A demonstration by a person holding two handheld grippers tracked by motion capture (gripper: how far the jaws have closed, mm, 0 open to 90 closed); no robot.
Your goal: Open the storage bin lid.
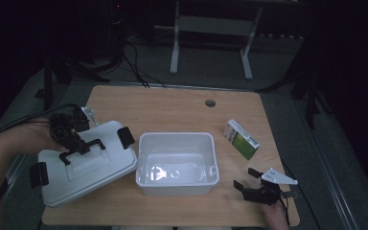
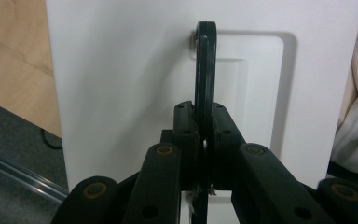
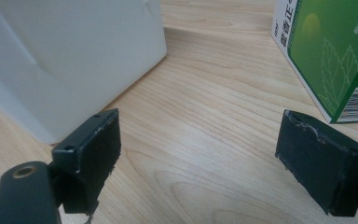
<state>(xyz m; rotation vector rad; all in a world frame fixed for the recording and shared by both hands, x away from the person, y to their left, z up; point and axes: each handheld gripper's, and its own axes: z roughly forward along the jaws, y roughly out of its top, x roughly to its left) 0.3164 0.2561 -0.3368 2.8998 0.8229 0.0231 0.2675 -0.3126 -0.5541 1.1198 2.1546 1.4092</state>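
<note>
The left claw (image 1: 74,143) is pinching the black plastic carrying handle (image 2: 204,79) of the white rectangular plastic lid (image 1: 84,163), its jaws pressed together on either side of the handle bar. The lid is lying at the near left of the light wooden tabletop (image 1: 172,108), tilted, with its right edge resting against the white rectangular plastic bin (image 1: 177,164). Black latch clips (image 1: 125,137) are sitting on the lid's ends. The bin is standing open at the near centre of the tabletop.

The right claw (image 1: 249,181) is resting low at the near right of the tabletop with its jaws spread wide, gripping nothing. In the right gripper view, bare wood is lying between the two jaws, the bin wall (image 3: 74,56) is standing beyond the left jaw, and the green and white cardboard carton (image 3: 331,56) is lying beyond the right jaw. The carton (image 1: 241,139) is lying flat to the right of the bin, apart from it.
</note>
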